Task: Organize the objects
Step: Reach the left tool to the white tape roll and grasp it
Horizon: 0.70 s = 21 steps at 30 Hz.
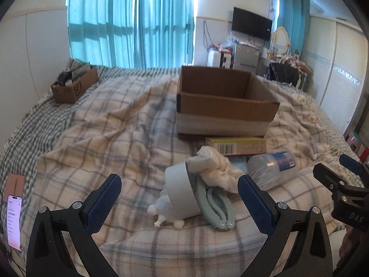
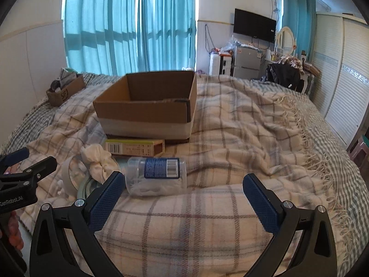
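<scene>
Now both grippers, left gripper and right gripper, spread wide, empty, above plaid blanket.

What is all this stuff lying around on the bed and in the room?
Large cardboard box: one, brown with a white band, open, mid-bed.
Small cardboard box: one, brown, holding items, far left of the bed.
Flat carton: one, yellow-green, before the large box.
Plastic bottle: one, clear with a blue label, lying down.
Cloth bundle: one, cream, beside the bottle.
Tape roll: one, white, near the cloth.
Phone: one, lit screen, left edge.
Blanket: one, cream plaid.
Television: one, black, on the wall.
Curtains: teal, at the window.
Left gripper: open.
Right gripper: open.
</scene>
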Each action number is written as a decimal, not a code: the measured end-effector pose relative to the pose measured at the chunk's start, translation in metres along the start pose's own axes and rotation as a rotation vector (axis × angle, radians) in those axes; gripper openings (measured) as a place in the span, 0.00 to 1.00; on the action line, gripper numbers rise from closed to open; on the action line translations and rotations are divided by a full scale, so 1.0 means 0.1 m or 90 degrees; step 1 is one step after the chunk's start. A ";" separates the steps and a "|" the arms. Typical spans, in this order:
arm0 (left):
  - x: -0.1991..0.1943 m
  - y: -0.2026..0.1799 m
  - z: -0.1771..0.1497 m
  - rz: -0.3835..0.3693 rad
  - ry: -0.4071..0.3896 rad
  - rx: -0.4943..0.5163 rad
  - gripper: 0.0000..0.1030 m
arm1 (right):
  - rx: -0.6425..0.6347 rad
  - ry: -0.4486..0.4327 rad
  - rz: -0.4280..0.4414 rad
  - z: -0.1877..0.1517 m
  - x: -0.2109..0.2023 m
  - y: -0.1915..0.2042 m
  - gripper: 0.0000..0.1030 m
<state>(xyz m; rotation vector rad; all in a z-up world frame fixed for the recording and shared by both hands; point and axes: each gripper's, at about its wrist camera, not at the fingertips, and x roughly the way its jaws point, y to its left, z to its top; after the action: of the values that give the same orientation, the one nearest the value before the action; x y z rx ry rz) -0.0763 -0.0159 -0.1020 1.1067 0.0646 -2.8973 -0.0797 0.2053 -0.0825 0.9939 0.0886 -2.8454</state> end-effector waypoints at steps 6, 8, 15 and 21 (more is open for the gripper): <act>0.36 0.03 -0.07 -0.021 0.065 -0.005 0.76 | -0.007 0.033 0.011 -0.08 0.19 0.03 1.00; 0.45 0.03 -0.09 -0.023 0.079 -0.004 0.57 | -0.006 0.041 0.014 -0.09 0.24 0.04 1.00; 0.42 0.03 -0.08 -0.032 0.072 -0.011 0.33 | -0.005 0.059 0.013 -0.12 0.34 0.06 1.00; 0.10 0.14 0.12 -0.048 0.012 -0.024 0.30 | -0.013 0.055 0.014 -0.11 0.29 0.16 1.00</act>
<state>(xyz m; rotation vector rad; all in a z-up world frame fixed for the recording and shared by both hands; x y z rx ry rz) -0.0910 -0.0309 -0.0996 1.1510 0.1634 -2.9377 -0.0930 0.1876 -0.1090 1.1062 0.1148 -2.7759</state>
